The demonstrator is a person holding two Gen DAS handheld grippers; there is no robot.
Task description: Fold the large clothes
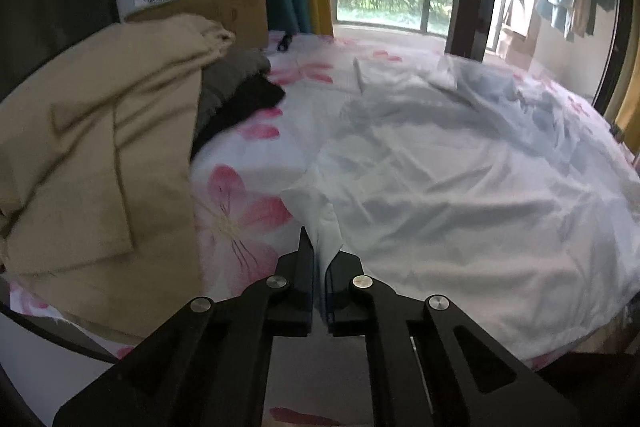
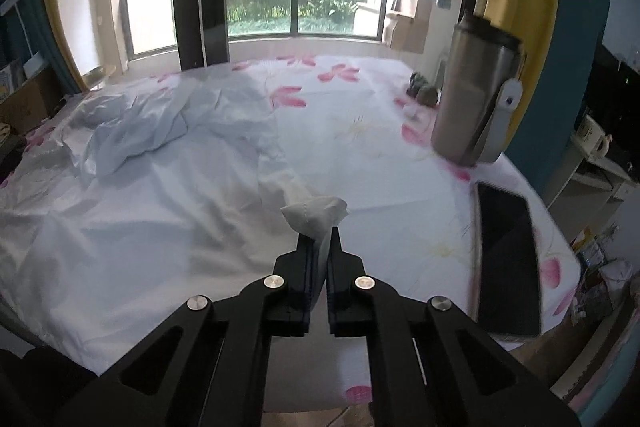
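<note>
White garment point(image 1: 460, 179), thin and creased, lies spread across a bed covered by a sheet printed with pink flowers point(image 1: 248, 211). At the far left of the left wrist view, a tan cloth point(image 1: 92, 147) is heaped on the bed, with grey and black clothes point(image 1: 236, 91) tucked just beside it and a cardboard box point(image 1: 224, 7) behind. Toward the middle, the left gripper point(image 1: 320, 247) has its jaws closed narrowly on a near corner of the white garment, the fabric pinched between the black fingers. In the right wrist view, the garment point(image 2: 140, 207) covers the left half of the bed, and the right gripper point(image 2: 319, 247) is likewise clamped on a bunched corner of it, which puffs up just past the fingertips. Farther right, a steel tumbler point(image 2: 468, 95) stands on the sheet, and a dark phone point(image 2: 506, 259) lies flat near the bed's edge.
</note>
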